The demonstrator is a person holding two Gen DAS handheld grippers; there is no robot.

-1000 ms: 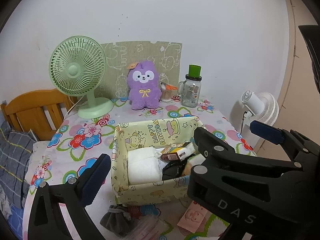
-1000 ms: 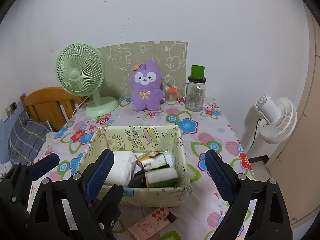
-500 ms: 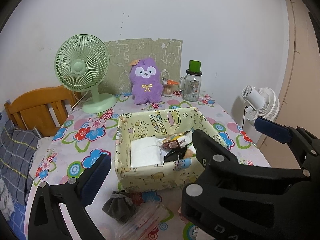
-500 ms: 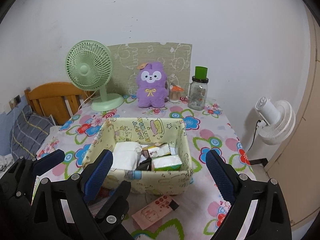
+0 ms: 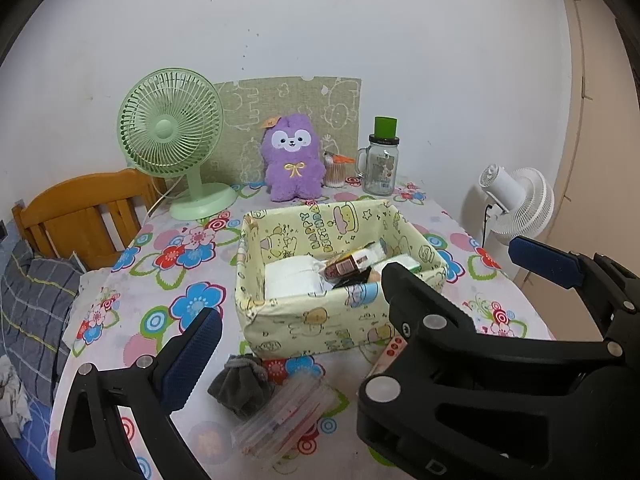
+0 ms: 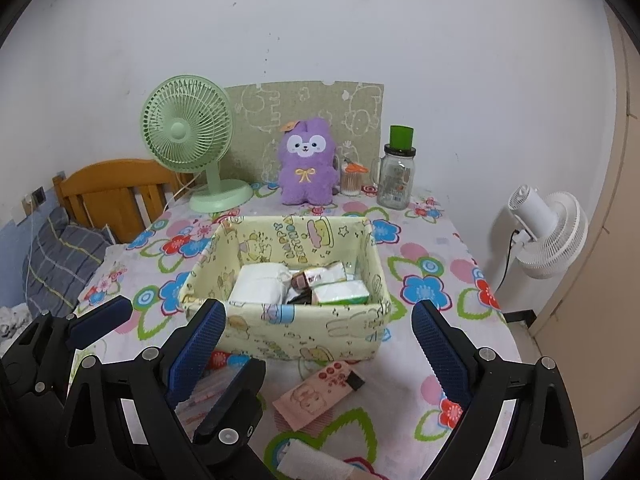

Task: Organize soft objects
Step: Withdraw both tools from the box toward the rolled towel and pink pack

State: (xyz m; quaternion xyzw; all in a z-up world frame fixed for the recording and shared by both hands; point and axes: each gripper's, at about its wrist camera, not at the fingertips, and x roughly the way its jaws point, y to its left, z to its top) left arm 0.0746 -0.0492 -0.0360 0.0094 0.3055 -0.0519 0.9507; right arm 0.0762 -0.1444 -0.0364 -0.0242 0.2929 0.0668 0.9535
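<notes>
The yellow fabric bin sits mid-tabletop, already holding a white folded pack and small packets, while the loose soft things lie outside it along the near edge: a grey cloth pouch, a clear packet and a pink packet. Your left gripper and right gripper both hover there with jaws wide apart, holding nothing. Pinch the limp pouch shallowly and it may slip out; your grippers could also collide.

Two fans, one plush, one fabric box, one jar.
</notes>
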